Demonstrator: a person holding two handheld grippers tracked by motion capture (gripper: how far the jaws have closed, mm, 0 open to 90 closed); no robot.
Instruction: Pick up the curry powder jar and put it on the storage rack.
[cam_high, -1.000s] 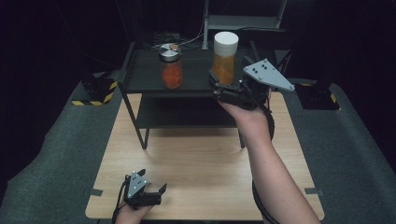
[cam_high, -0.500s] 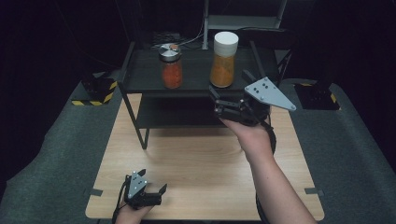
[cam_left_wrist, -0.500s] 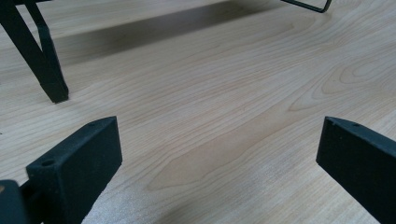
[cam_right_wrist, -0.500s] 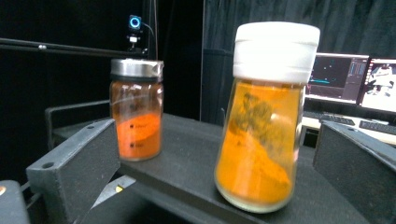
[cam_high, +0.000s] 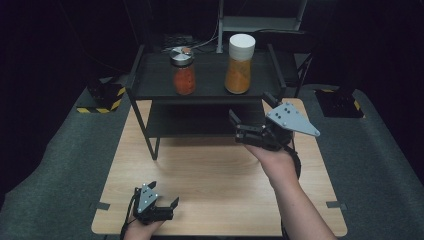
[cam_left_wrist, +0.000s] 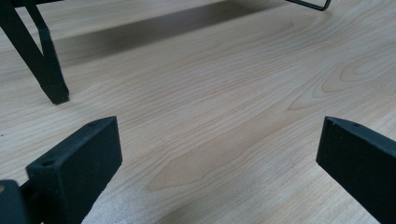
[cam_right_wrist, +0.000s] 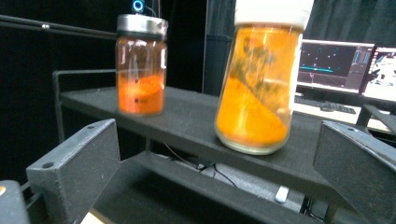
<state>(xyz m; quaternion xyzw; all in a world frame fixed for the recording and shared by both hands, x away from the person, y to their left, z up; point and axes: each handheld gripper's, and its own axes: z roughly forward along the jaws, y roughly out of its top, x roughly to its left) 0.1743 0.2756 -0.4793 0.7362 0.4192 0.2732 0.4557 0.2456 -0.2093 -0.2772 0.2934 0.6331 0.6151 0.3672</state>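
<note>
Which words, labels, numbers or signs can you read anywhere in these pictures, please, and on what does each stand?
No text can be read.
Monitors behind the shelf: coloured graphics, any lettering too small and blurred to read.
White-lidded jar: no label shows.
Metal-lidded jar: a pale patch on the glass, too blurred to read.
Yellow-and-black hazard stripes on the floor at the left: a warning pattern, no words.

Dark room, grey carpeted floor (cam_high: 55, 165), light wooden table (cam_high: 210, 175), 2 lit monitors (cam_right_wrist: 345, 63) behind.
</note>
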